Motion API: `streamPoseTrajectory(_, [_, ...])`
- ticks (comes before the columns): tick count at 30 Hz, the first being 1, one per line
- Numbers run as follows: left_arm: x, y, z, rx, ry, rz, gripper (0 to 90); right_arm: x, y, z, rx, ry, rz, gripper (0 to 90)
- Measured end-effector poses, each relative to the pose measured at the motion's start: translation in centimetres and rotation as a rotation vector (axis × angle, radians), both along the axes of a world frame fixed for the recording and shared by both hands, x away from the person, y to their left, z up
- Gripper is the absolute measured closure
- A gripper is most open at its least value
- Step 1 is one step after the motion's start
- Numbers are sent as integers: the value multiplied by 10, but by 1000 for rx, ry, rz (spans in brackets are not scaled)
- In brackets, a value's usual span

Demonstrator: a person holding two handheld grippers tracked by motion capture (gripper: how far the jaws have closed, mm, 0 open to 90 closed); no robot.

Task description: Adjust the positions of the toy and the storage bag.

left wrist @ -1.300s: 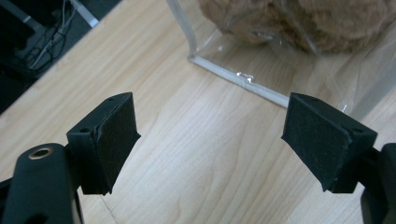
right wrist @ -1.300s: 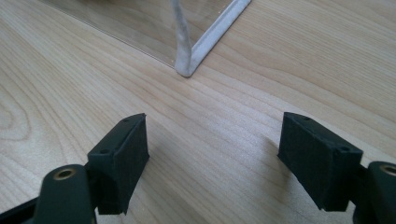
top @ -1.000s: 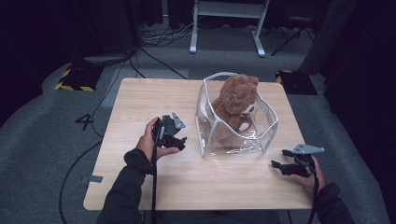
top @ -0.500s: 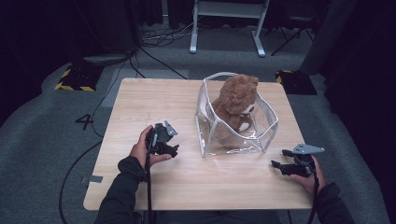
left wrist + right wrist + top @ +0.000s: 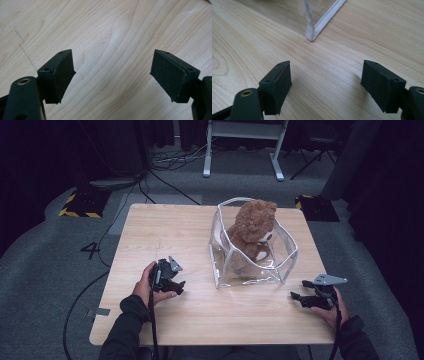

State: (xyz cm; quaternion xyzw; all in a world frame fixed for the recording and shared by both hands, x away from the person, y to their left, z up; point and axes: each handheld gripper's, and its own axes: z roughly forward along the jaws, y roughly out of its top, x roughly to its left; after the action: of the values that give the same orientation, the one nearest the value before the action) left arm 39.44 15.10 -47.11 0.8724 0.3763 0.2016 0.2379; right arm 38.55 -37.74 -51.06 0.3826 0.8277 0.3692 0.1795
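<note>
High view: two empty claws near the front of the bench, a bear in a clear bag behind them.

The right claw (image 5: 299, 298) rests low by the near right edge, jaws apart with nothing between; in the right gripper view only the white-edged corner of the clear bag (image 5: 312, 30) is seen, the rest is cut off. The left claw (image 5: 176, 286) is wide open too, above bare bench (image 5: 112, 37). Farther back the brown teddy bear (image 5: 251, 227) sits inside the clear bag (image 5: 280, 270), its lower body blurred behind the plastic.
</note>
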Motion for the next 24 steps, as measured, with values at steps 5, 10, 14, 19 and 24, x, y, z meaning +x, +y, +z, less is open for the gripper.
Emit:
streamPoseTrajectory(5, [-3,8,0,-35,14,10,185,0,0,0,0,0,0,240])
streamPoseTrajectory(10, [-7,14,0,-45,20,19,185,0,0,0,0,0,0,240])
streamPoseTrajectory(14, [-12,16,-5,-15,9,23,190,0,0,0,0,0,0,240])
streamPoseTrajectory(19, [-18,19,-13,-25,12,29,187,0,0,0,0,0,0,240])
streamPoseTrajectory(24, [-24,24,-18,-22,31,30,185,0,0,0,1,0,0,240])
